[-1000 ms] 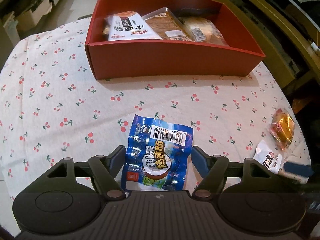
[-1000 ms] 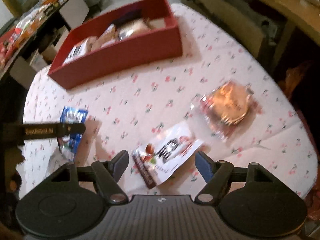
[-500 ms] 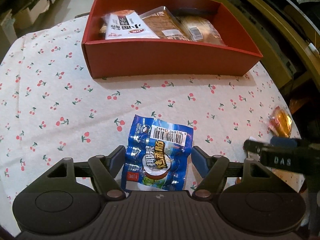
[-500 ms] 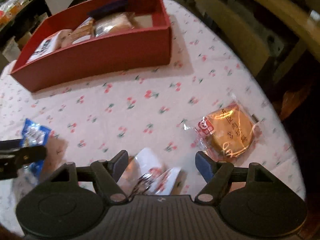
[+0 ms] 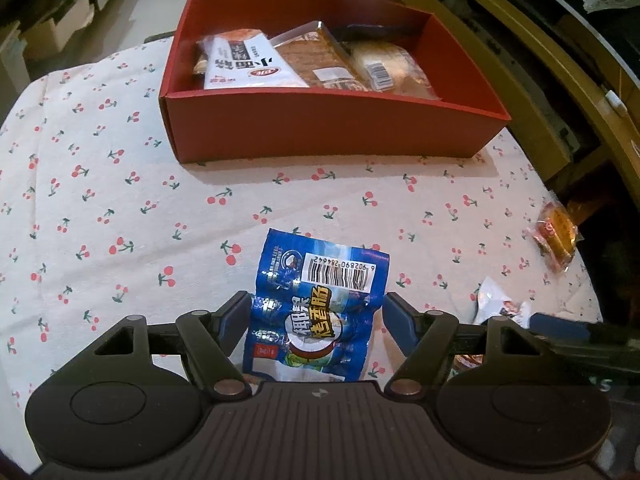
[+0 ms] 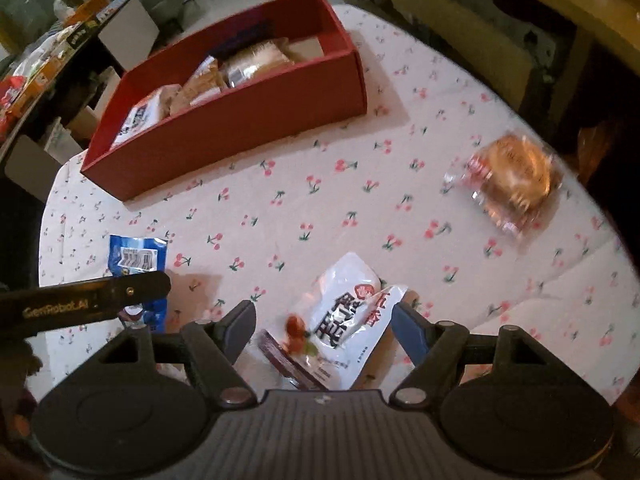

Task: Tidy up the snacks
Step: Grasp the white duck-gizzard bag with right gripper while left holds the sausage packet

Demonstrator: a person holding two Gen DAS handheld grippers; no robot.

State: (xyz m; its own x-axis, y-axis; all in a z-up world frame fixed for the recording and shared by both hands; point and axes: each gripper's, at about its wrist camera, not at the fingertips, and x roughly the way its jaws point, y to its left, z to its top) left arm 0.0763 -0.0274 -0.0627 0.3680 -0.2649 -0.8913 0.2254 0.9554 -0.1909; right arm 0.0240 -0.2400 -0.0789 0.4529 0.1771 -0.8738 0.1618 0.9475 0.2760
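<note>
A blue snack packet [image 5: 316,312] lies on the cherry-print tablecloth between the fingers of my open left gripper [image 5: 318,312]; the jaws stand beside it without squeezing. It also shows in the right wrist view [image 6: 138,260], partly behind the left gripper's finger. A white snack packet [image 6: 344,320] lies between the fingers of my open right gripper [image 6: 324,322]. A red box [image 5: 332,124] at the far side holds several packets. A clear-wrapped round cake [image 6: 512,178] lies near the table's right edge.
The tablecloth [image 5: 100,208] covers the table; its right edge drops off near the cake [image 5: 556,236]. Wooden furniture [image 5: 560,60] stands to the right. Shelves with goods [image 6: 40,68] stand at the far left in the right wrist view.
The right gripper swung over the white packet and back, and the packet now lies between its fingers. The left gripper stayed around the blue packet.
</note>
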